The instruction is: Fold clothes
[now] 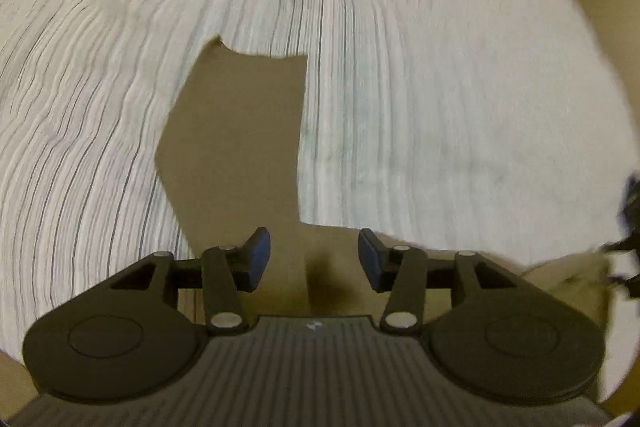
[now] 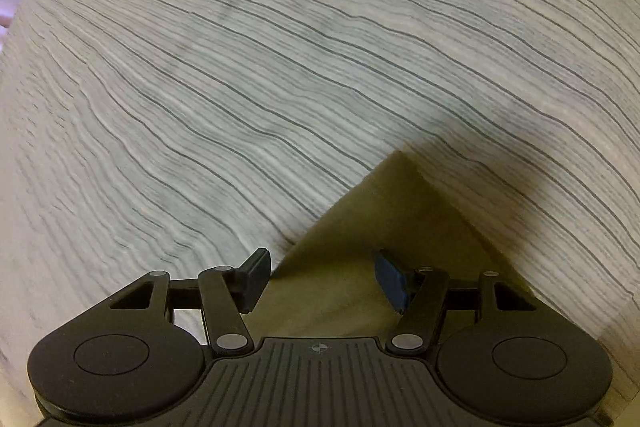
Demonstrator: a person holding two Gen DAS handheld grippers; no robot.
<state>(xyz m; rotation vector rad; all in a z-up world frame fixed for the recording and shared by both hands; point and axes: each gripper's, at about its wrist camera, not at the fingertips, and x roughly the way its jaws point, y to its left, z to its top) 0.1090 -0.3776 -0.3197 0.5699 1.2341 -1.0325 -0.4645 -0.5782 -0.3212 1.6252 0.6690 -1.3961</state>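
I'm looking at my left gripper (image 1: 314,259): matte black body showing a ribbed grey-black top plate, two round side housings with shallow disc recesses, silver pivot pins (image 1: 224,319) shining on the link arms, dark blue pads (image 1: 370,259) sitting on the fingers. My right gripper (image 2: 324,281) is showing the same build, with a small crosshair mark (image 2: 319,347) on its ribbed plate and one blue pad (image 2: 392,281).

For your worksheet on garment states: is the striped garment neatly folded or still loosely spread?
Loosely spread. The striped garment lies rumpled across the tan surface, with wavy wrinkles and an irregular bare gap between its parts.
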